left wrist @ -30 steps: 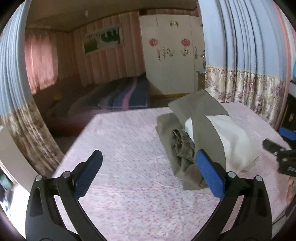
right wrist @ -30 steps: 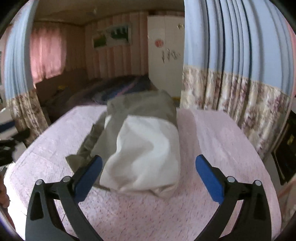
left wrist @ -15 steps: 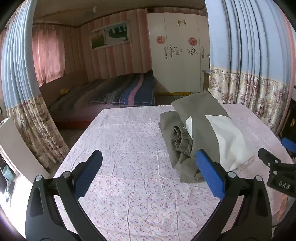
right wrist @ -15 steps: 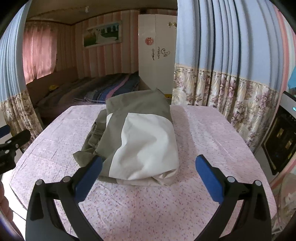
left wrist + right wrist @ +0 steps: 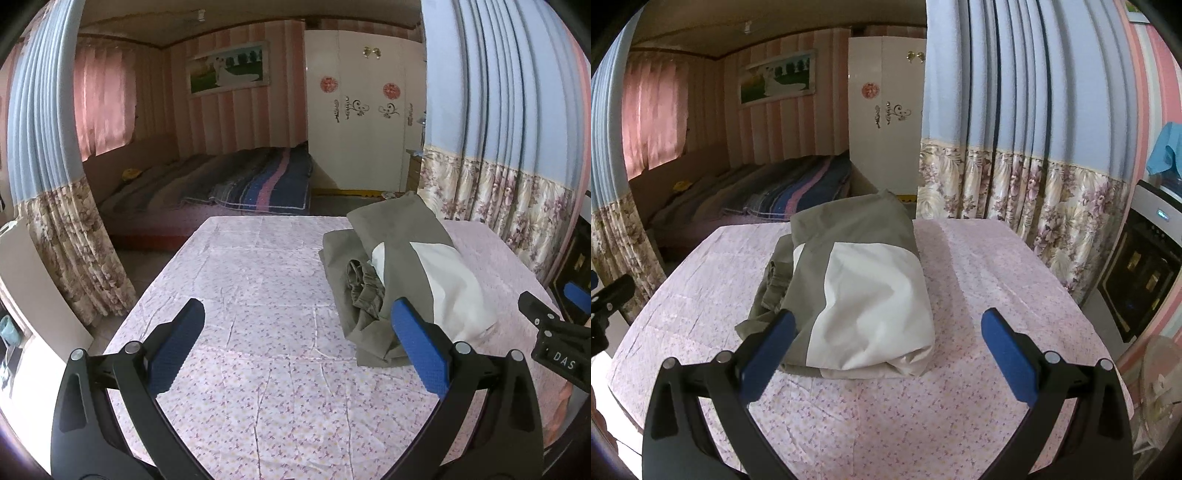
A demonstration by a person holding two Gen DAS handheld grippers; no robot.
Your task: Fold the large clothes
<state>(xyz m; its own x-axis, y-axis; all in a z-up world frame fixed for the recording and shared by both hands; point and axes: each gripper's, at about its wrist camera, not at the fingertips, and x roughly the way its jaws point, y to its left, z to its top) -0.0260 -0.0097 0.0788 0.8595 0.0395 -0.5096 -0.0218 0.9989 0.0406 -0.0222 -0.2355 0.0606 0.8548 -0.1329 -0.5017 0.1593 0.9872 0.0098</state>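
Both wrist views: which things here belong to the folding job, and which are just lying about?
Job:
olive and white garment, folded on the table
pink floral tablecloth
left claw, open
right claw, open

Lying about:
bed
white wardrobe
floral curtains
oven

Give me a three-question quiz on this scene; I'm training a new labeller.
1. True or false: the left gripper is shut on the garment.
2. Which colour is the garment's lighter panel? A red, B white, C blue
3. Fill in: the garment lies on a floral ___.

Key: 1 false, both grippers are open and hold nothing; 2 B; 3 tablecloth.
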